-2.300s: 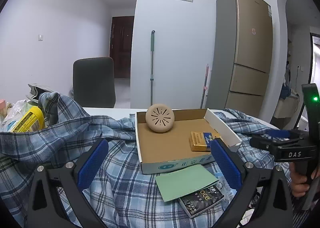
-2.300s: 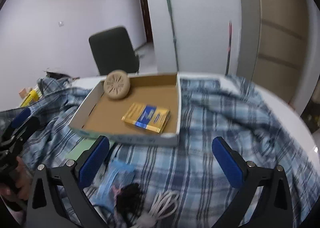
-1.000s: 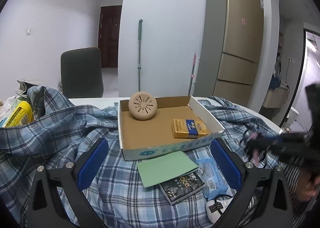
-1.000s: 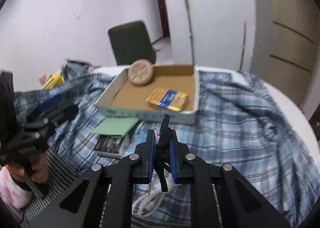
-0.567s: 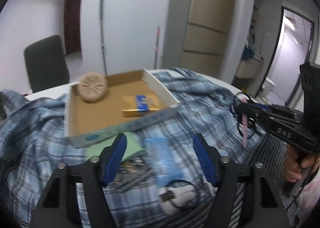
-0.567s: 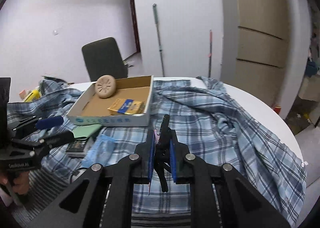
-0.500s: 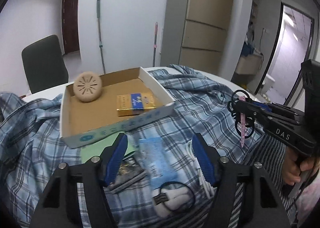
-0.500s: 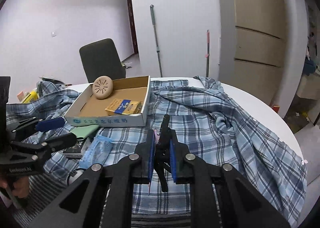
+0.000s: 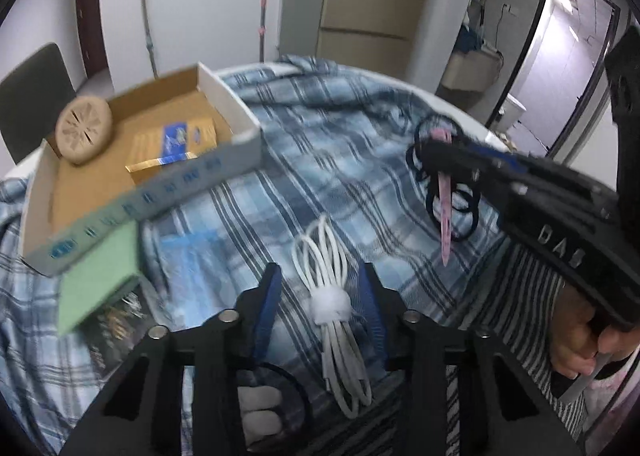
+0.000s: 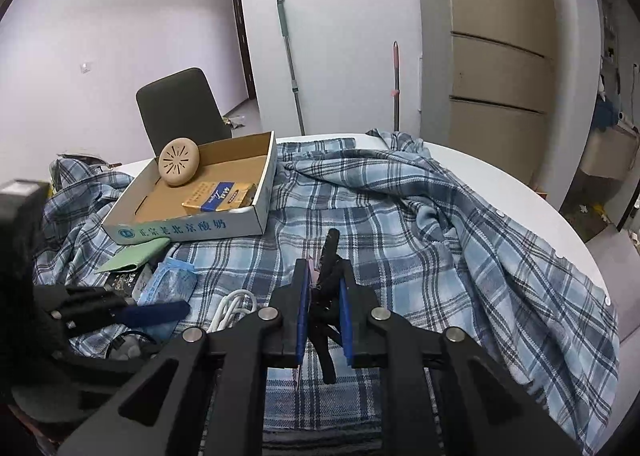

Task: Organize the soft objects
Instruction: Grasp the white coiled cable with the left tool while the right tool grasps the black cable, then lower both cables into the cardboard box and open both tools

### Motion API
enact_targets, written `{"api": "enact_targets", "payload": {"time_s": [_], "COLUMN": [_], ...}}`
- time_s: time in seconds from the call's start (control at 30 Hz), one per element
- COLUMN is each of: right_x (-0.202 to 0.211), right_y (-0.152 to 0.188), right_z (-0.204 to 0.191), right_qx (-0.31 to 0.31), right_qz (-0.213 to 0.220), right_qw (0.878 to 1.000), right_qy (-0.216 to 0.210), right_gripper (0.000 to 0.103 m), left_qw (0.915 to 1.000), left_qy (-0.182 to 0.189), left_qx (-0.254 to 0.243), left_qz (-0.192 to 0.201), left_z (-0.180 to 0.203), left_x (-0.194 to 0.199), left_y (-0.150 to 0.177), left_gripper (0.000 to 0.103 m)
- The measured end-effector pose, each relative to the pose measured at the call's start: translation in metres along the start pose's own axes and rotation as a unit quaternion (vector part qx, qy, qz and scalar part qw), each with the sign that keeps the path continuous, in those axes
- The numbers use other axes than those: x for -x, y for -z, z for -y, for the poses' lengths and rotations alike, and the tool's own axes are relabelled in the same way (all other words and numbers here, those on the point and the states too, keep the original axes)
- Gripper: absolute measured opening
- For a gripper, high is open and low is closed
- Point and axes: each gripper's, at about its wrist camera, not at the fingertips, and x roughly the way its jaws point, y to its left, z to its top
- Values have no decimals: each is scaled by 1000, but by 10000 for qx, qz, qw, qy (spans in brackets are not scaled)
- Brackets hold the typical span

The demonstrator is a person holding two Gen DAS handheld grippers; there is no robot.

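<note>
A blue plaid shirt (image 10: 420,216) is spread over the round white table. My right gripper (image 10: 323,292) is shut on a bundle of black hair ties with a pink card (image 9: 444,192), held above the shirt; it shows in the left wrist view (image 9: 436,152). My left gripper (image 9: 320,296) is partly closed, its pads on either side of a coiled white cable (image 9: 332,296) lying on the shirt, not touching it. The cable also shows in the right wrist view (image 10: 234,306).
A cardboard tray (image 10: 256,216) holds a tan round disc (image 10: 179,161) and a gold-blue packet (image 10: 220,194). A green card (image 10: 136,256), a dark booklet (image 9: 116,320) and a blue plastic packet (image 10: 168,284) lie beside it. A chair (image 10: 176,104) stands behind.
My left gripper has swung right and down over the white cable, and its jaws have narrowed around it. My right gripper still holds the hair ties, nearly still.
</note>
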Motion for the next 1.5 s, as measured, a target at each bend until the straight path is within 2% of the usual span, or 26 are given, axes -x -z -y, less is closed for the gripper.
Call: {"api": "enact_targets", "payload": {"time_s": [0.07,0.2,0.33,0.43,0.53,0.6,0.77,0.83,0.9,0.93,0.97,1.07,1.17,1.23,1.27,1.37,1.5], "right_x": [-2,-3,-3,-3,-3,-1,16,24,30,33,35,36,32,23,18,5,-15], "right_y": [1,2,2,2,2,1,-6,-15,-31,-42,-53,-90,-121,-138,-144,-157,-160], "right_z": [-1,-4,-5,-4,-4,-4,-15,-23,-34,-41,-46,-63,-81,-91,-94,-106,-116], "right_qx": [8,61,71,68,61,64,279,401,557,635,646,733,880,927,900,897,907], "right_qz": [-34,-70,-65,-70,-57,8,358,507,615,745,877,1212,1620,1726,1737,1823,1690], "right_qw": [10000,10000,10000,10000,10000,10000,9989,9977,9960,9945,9932,9885,9817,9789,9787,9773,9782], "right_qy": [1,9,19,16,12,-20,-106,-218,-336,-382,-409,-537,-479,-575,-626,-597,-795], "right_gripper": [13,13,13,13,13,13,13,13,13,13,13,13,13,13,13,13,13], "left_qw": [9999,9997,9997,9998,9982,9953,9766,9639,9501,9461,9371,9193,9095,9010,8987,8997,9125], "left_qy": [10,84,155,203,182,-70,-650,-1059,-1236,-1270,-1397,-1624,-1776,-1925,-1961,-1951,-1899], "left_qx": [-60,-138,-69,-7,-53,-62,-58,-109,-31,-1,37,107,166,285,356,546,778], "left_qz": [-90,-206,-177,59,570,959,2048,2441,2863,2978,3199,3583,3756,3878,3906,3867,3539], "left_z": [1,5,2,1,2,2,-7,-11,-18,-20,-24,-38,-53,-68,-76,-98,-132], "left_x": [-6,-11,-10,1,25,44,98,117,136,141,150,165,170,170,169,162,145], "left_y": [4,8,8,6,3,1,-12,-22,-35,-41,-48,-67,-85,-94,-98,-100,-100], "left_gripper": [36,25,21,20,20,20,20,20,20,20,20,20,20,21,21,21,21]}}
